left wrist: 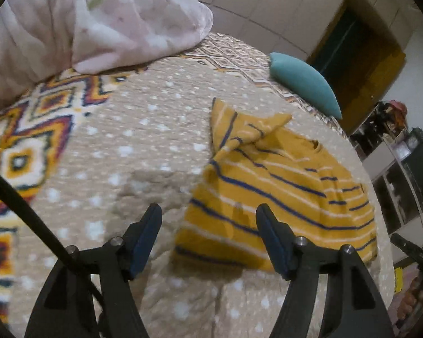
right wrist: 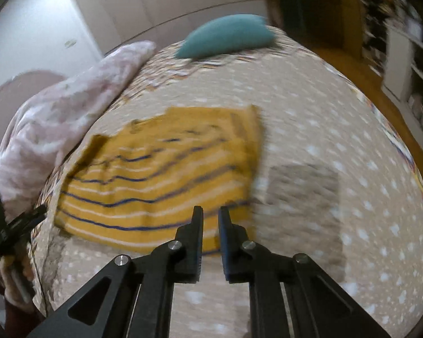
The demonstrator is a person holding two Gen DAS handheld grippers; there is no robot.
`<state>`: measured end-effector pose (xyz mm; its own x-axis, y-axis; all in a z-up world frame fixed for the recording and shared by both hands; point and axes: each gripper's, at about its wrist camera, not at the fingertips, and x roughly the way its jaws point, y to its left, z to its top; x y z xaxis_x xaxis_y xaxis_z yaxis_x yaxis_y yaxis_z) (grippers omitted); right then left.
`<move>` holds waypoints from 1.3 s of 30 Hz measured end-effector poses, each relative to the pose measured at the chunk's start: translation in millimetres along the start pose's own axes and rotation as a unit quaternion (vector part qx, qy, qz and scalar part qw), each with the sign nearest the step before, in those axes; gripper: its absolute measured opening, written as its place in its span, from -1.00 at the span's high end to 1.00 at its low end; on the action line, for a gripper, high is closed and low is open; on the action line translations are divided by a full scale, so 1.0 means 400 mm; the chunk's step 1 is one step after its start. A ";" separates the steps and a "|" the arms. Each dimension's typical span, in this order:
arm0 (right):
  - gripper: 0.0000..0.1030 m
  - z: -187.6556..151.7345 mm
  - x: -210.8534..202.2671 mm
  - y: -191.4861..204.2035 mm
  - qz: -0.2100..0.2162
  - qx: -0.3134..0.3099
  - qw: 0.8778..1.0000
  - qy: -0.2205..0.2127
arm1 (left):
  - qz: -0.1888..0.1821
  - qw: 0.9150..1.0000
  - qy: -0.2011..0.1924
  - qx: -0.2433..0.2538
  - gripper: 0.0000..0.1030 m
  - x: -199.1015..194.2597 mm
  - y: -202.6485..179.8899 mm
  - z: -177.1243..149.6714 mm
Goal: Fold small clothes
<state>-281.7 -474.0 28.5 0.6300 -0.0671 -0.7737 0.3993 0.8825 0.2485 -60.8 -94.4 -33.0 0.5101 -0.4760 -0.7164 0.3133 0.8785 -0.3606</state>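
Note:
A small mustard-yellow shirt (left wrist: 282, 186) with blue and white stripes lies flat on the bedspread, one sleeve flopped across its top. My left gripper (left wrist: 208, 208) hovers open over the shirt's near left edge, with nothing between its fingers. In the right wrist view the shirt (right wrist: 160, 174) spreads out ahead and to the left. My right gripper (right wrist: 211, 210) hangs above the shirt's near right corner, its fingers only a narrow gap apart and empty. Each view catches the other gripper at its edge, held in a hand.
A beige dotted bedspread (left wrist: 127, 140) with a colourful diamond pattern covers the bed. A crumpled pink blanket (left wrist: 84, 22) is heaped at the far left, and a teal pillow (left wrist: 304, 84) lies at the far edge. Shelves (left wrist: 403, 169) stand beyond the bed on the right.

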 end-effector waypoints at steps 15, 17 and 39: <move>0.77 0.185 0.517 0.717 -0.022 -0.259 0.963 0.065 | -0.117 0.991 -0.024 -0.067 -0.44 0.016 0.109 -0.029; 0.77 0.194 0.590 0.771 -0.048 -0.286 0.954 0.077 | -0.118 0.991 -0.027 -0.065 -0.44 0.005 0.112 -0.029; -0.19 0.264 0.479 0.733 -0.069 -0.265 0.961 0.026 | -0.069 0.997 -0.021 -0.034 -0.45 0.016 0.082 -0.040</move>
<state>26.4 -277.3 14.8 0.5560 -0.1894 -0.8093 0.0728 0.9810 -0.1796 -59.8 -68.0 -58.9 0.5001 -0.5925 -0.6315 0.3287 0.8046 -0.4946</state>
